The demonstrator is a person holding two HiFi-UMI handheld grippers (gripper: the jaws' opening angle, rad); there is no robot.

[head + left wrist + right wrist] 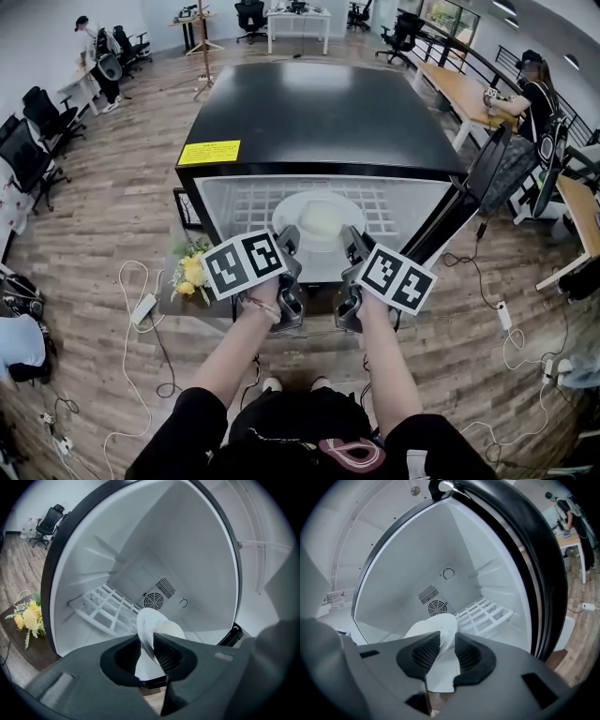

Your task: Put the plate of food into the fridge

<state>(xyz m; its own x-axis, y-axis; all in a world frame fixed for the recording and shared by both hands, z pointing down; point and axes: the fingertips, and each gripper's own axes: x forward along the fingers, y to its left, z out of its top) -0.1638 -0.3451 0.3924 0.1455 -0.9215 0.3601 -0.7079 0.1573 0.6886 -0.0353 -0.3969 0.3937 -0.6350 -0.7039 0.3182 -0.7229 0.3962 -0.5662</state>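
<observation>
A white plate (319,208) with a pale mound of food (320,223) sits just inside the open fridge (319,112), over its white wire shelf (246,200). My left gripper (287,247) grips the plate's near left rim, and my right gripper (353,247) grips the near right rim. In the left gripper view the plate (149,620) runs edge-on between the jaws of the left gripper (147,656), the food (172,630) beyond. In the right gripper view the plate (441,623) is likewise pinched in the right gripper (444,656).
The fridge door (469,202) hangs open on the right. A round fan vent (154,601) sits in the back wall. Yellow flowers (192,272) lie on a low table left of the fridge. Cables trail over the wooden floor, and a person (532,98) sits at a desk far right.
</observation>
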